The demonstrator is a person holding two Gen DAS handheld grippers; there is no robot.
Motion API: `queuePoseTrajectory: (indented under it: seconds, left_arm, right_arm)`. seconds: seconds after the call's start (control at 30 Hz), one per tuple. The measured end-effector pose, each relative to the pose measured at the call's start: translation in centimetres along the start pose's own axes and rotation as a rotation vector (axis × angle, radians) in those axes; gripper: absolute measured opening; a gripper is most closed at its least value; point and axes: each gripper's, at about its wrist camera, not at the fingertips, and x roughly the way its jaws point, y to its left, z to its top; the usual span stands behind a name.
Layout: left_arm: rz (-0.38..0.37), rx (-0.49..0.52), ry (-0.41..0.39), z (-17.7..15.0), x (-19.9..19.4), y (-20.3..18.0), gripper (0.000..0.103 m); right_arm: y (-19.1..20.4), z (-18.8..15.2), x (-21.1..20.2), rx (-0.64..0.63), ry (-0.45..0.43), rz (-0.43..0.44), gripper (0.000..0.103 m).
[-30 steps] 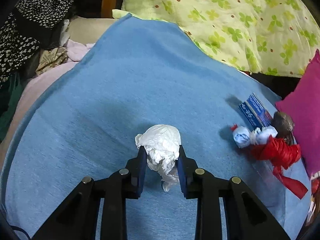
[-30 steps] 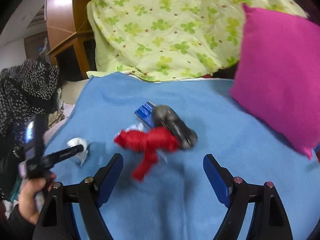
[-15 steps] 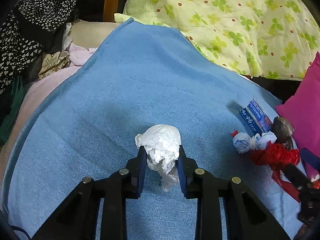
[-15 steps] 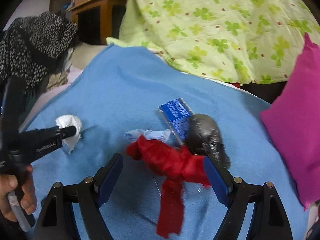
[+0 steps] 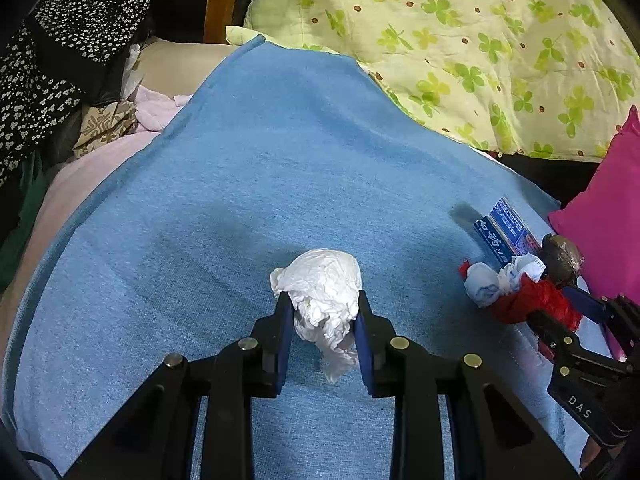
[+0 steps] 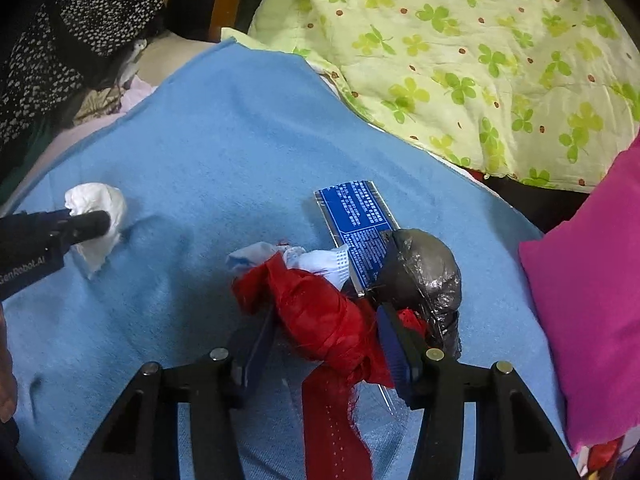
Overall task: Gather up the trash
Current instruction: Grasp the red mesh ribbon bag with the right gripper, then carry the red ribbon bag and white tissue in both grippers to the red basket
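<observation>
My left gripper (image 5: pixel 323 304) is shut on a crumpled white paper wad (image 5: pixel 320 280), just above the blue blanket (image 5: pixel 280 160); the wad (image 6: pixel 100 204) also shows at the left of the right wrist view. My right gripper (image 6: pixel 326 332) is closing its jaws around a red crumpled plastic wad (image 6: pixel 316 312). The right pad touches the wad and the left finger is blurred beside it. Against the red wad lie a white-and-blue wrapper (image 6: pixel 316 260), a blue printed packet (image 6: pixel 360 224) and a black plastic wad (image 6: pixel 424 272). In the left wrist view this pile (image 5: pixel 528 300) sits at the right.
A pink cushion (image 6: pixel 588 300) lies right of the trash pile. A green clover quilt (image 6: pixel 460 40) is heaped behind the blanket. Black spotted clothing (image 5: pixel 68 40) and other laundry lie at the far left by wooden furniture. Bare blanket stretches between the two grippers.
My right gripper has come forward and down over the red wad, rolled, and its jaws have narrowed around it. The left gripper has stayed put with the white wad.
</observation>
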Motion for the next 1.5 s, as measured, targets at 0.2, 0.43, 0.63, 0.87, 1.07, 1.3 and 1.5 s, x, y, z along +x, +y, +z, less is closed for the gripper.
queuePoseTrajectory:
  seconds: [0.2, 0.43, 0.63, 0.87, 1.07, 1.3, 1.5]
  left_arm:
    - [-0.002, -0.001, 0.001, 0.0, 0.0, 0.0, 0.03]
    - [-0.005, 0.0, 0.0, 0.0, -0.1, -0.2, 0.03]
    - [-0.008, 0.007, -0.004, 0.0, -0.3, -0.4, 0.03]
    - [-0.013, 0.011, -0.006, 0.0, -0.4, -0.5, 0.03]
    - [-0.016, 0.025, -0.008, -0.2, -0.5, -0.7, 0.03]
    - [-0.024, 0.031, -0.01, -0.2, -0.5, -0.9, 0.03]
    - [-0.058, 0.073, -0.018, -1.0, -1.6, -2.2, 0.03]
  right_arm:
    - [-0.5, 0.1, -0.5, 0.041, -0.021, 0.031, 0.037]
    - [-2.1, 0.1, -2.8, 0.15, -0.085, 0.077, 0.034]
    - [-3.6, 0.2, -5.4, 0.216, -0.136, 0.096, 0.034]
    - [-5.2, -0.5, -8.8, 0.288, -0.195, 0.123, 0.034]
    - [-6.8, -1.8, -10.1, 0.368, -0.197, 0.173, 0.034]
    - [-9.7, -4.5, -12.6, 0.466, -0.229, 0.172, 0.034]
    - [-11.3, -8.1, -14.4, 0.535, -0.228, 0.152, 0.034]
